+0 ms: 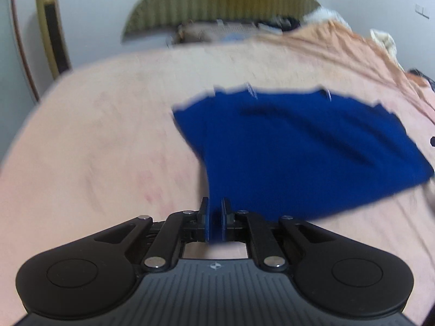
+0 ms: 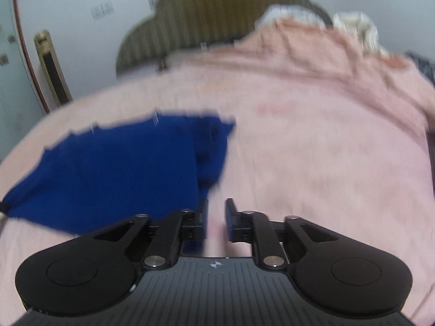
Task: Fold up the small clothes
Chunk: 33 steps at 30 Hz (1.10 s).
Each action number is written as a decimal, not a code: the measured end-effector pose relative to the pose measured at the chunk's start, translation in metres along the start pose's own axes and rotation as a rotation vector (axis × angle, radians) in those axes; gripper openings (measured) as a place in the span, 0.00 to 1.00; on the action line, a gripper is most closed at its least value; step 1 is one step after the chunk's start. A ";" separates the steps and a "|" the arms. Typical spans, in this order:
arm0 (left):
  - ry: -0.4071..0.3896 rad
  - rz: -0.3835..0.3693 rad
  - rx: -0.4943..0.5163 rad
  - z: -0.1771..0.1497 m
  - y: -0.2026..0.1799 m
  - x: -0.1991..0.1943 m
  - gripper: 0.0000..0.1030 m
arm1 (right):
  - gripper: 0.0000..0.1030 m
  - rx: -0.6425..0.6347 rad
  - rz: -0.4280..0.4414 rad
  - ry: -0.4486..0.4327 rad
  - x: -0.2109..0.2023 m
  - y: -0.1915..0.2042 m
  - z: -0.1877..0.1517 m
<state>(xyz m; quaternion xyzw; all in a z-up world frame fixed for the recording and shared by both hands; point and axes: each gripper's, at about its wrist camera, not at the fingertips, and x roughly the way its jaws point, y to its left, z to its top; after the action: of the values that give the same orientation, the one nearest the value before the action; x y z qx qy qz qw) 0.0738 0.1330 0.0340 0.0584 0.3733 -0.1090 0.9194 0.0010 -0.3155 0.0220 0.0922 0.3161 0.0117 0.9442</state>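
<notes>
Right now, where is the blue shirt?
The blue shirt lies on the pink bed cover, right of centre in the left wrist view, its near corner pinched in the left gripper.

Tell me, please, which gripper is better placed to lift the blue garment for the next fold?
Left. The left gripper is shut on a corner of the blue garment. The right gripper has only pink sheet visible between its parted fingers.

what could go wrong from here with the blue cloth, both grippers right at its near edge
1. The right gripper looks open with only pink bedsheet between its fingers; the blue garment lies beside its left finger, so that corner may stay behind.
2. The left gripper is shut on a narrow bit of the blue garment; a one-sided pull could skew or bunch it.
3. A low re-grab on the right could pinch the bedsheet too.
</notes>
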 end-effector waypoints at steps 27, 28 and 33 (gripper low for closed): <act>-0.020 0.253 0.104 0.070 -0.040 0.139 0.40 | 0.11 -0.100 -0.068 0.042 0.174 0.030 0.075; -0.036 0.264 0.105 0.070 -0.042 0.132 0.40 | 0.17 -0.103 -0.091 0.051 0.177 0.031 0.074; -0.094 0.256 0.121 0.066 -0.055 0.110 0.45 | 0.66 -0.160 -0.133 -0.096 0.138 0.051 0.074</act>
<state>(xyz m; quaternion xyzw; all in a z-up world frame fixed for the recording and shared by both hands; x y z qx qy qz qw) 0.1815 0.0504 0.0028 0.1558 0.3119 -0.0156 0.9371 0.1578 -0.2661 0.0067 -0.0043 0.2738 -0.0304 0.9613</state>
